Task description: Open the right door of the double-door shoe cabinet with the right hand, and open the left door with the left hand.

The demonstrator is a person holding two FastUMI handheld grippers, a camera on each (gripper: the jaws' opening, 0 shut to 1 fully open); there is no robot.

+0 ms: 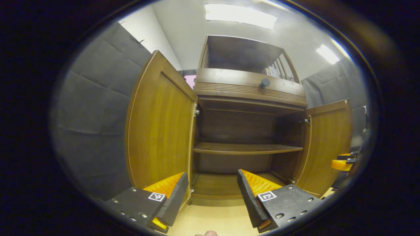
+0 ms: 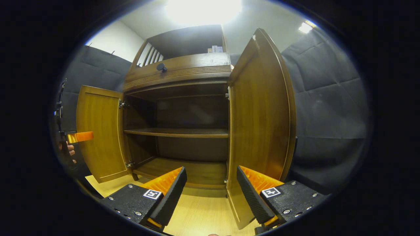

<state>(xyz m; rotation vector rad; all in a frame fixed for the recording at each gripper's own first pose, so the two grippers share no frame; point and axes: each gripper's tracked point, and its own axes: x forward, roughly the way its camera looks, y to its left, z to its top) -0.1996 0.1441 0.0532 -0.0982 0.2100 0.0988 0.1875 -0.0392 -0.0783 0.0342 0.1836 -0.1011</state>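
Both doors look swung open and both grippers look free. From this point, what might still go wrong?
1. In the left gripper view the left door stands just beside the open left gripper; a careless pull-back might clip its edge and swing it.
2. In the right gripper view the right door has its lower edge between the fingers of the open right gripper, so it might snag as the hand withdraws.
3. Nothing holds either door, so one may drift shut.

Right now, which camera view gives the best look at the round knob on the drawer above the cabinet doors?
The left gripper view: the knob sits near the middle of the drawer front, facing the camera and evenly lit. In the right gripper view the knob is smaller, off to the side and dimmed by ceiling glare.
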